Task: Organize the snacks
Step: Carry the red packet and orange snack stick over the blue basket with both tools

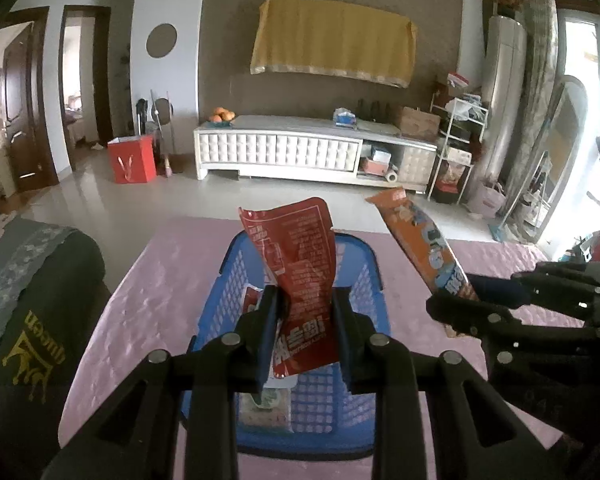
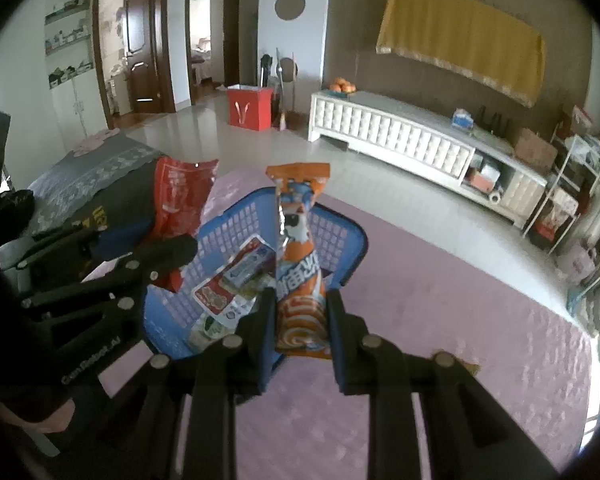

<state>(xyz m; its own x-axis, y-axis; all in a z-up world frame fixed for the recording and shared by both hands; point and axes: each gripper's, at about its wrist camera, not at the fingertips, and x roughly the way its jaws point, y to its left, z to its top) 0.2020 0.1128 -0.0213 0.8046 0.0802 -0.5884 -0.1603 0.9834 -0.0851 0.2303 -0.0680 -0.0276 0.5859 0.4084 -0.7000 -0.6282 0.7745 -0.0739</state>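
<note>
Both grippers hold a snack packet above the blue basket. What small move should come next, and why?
Probably lower the left gripper and release its red packet into the blue basket: the packet already hangs over the basket, where other snacks lie. The right gripper with its orange packet could follow.

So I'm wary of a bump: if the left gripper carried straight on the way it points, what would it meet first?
Probably the blue basket: the left gripper, shut on the red packet, aims into it, toward the snacks inside. Depth is unclear.
</note>
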